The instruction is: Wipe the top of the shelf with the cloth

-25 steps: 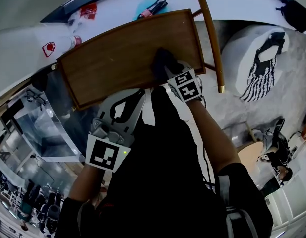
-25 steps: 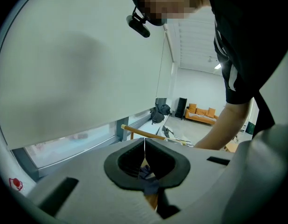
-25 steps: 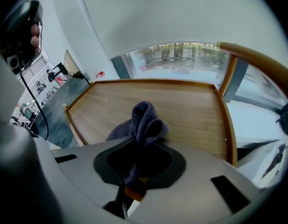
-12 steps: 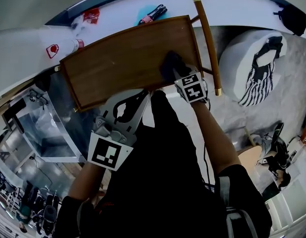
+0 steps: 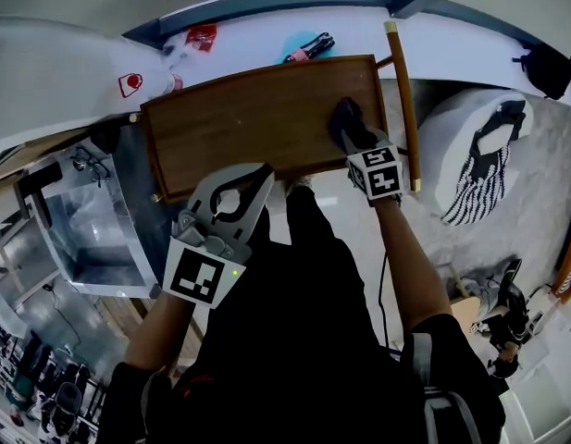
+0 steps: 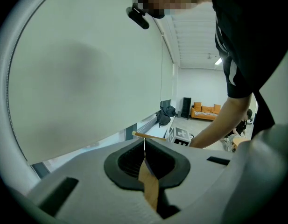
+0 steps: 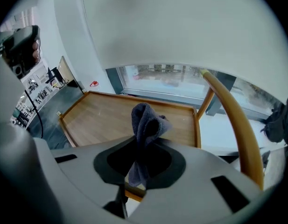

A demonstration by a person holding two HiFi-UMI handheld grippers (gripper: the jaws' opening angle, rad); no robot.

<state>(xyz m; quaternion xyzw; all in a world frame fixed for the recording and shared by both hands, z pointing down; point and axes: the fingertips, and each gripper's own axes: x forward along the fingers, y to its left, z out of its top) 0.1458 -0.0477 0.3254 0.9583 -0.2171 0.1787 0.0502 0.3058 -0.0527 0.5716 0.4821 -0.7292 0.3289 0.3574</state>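
Right gripper view puts us straight on the action: the right gripper (image 7: 143, 146) has its jaws pressed together on the cloth (image 7: 146, 118), a dark grey bunch pinched at its lower end, with the loose folds standing up past the tips. Beyond it spreads the shelf top (image 7: 101, 120), a brown wooden panel with a low raised rim all round. From the head view, the cloth (image 5: 345, 118) sits at the right end of that panel, close to the right rim and nearer the front edge than the back, with the right gripper (image 5: 353, 137) reaching in over the front rim. It looks pressed to the wood, though I can't be sure of contact from here. The left gripper (image 5: 264, 176) hangs just in front of the shelf's front edge, jaws drawn together on nothing, taking no part. As for progress, the wood shows no streak, damp patch or dust line to separate wiped from unwiped, so the surface itself gives no tally. My read is that the wiping is under way at the right end, and the long stretch of the shelf top (image 5: 239, 128) toward the left rim may yet need covering, along with the back corners. Just off the right rim a curved wooden rail (image 5: 403, 91) runs alongside, near enough to mind on any stroke that way.
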